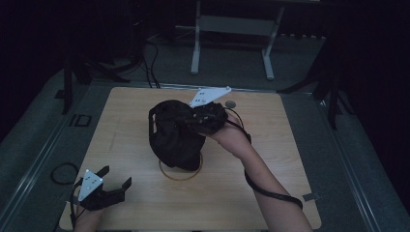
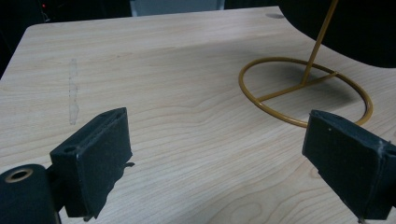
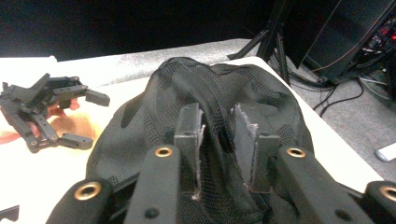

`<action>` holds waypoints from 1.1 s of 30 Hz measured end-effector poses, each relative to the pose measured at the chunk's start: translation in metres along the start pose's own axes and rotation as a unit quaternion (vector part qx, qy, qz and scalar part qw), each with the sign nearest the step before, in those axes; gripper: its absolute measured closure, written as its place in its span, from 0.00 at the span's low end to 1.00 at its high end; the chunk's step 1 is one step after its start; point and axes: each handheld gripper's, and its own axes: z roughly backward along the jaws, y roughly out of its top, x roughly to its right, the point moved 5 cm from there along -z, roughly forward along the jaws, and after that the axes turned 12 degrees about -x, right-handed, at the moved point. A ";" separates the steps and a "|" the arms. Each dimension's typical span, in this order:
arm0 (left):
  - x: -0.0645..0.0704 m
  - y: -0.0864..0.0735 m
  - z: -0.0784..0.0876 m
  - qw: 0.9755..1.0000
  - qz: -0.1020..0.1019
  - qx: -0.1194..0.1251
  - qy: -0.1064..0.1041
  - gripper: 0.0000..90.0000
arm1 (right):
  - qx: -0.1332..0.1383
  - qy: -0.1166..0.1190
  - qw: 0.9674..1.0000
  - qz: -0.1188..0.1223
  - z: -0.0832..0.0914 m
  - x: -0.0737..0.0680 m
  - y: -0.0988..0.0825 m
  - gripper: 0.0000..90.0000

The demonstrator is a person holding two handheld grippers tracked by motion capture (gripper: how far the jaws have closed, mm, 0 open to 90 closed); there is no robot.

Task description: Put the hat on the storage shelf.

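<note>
Black mesh cap [image 1: 175,133], draped over top of gold wire stand [image 1: 181,173] near centre of wooden bench [image 1: 130,130]; crown uppermost, stand's ring base resting flat on bench beneath. Right claw [image 1: 205,117], at cap's right side, jaws nearly together and pinching a fold of mesh fabric [image 3: 218,135] between pads, as seen in right gripper view. Grey three-cornered plate [image 1: 209,95] atop right claw, tilted toward far edge of bench. Left claw [image 1: 116,178], held low at near-left corner of bench, well apart from cap, jaws spread wide with nothing between. Left gripper view: both black pads [image 2: 95,158] over bare wood, stand's ring base [image 2: 306,91] and thin upright rod beyond, toward right jaw. Small round disc [image 1: 230,104] on bench near far edge, just beyond right claw. Black cable trailing along right forearm [image 1: 270,188].
</note>
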 end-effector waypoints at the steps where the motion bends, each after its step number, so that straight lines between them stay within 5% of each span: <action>1: 0.000 0.000 0.000 1.000 0.000 0.000 0.001 0.09 | 0.000 0.005 1.000 -0.003 0.000 0.000 0.000 0.75; 3: 0.000 0.000 0.000 1.000 0.002 0.001 -0.001 0.09 | 0.000 0.018 1.000 -0.008 0.001 0.000 0.001 0.68; 9: 0.001 0.000 -0.001 1.000 0.004 0.000 -0.001 0.09 | -0.009 0.004 1.000 -0.005 0.001 0.000 0.002 0.58; 25: 0.003 0.001 -0.002 1.000 0.005 0.002 -0.003 0.09 | -0.006 -0.002 1.000 -0.008 0.015 0.008 -0.006 0.43; 33: 0.002 0.001 -0.003 1.000 0.007 0.004 -0.002 0.09 | -0.004 0.005 0.999 -0.033 0.020 0.015 -0.018 0.30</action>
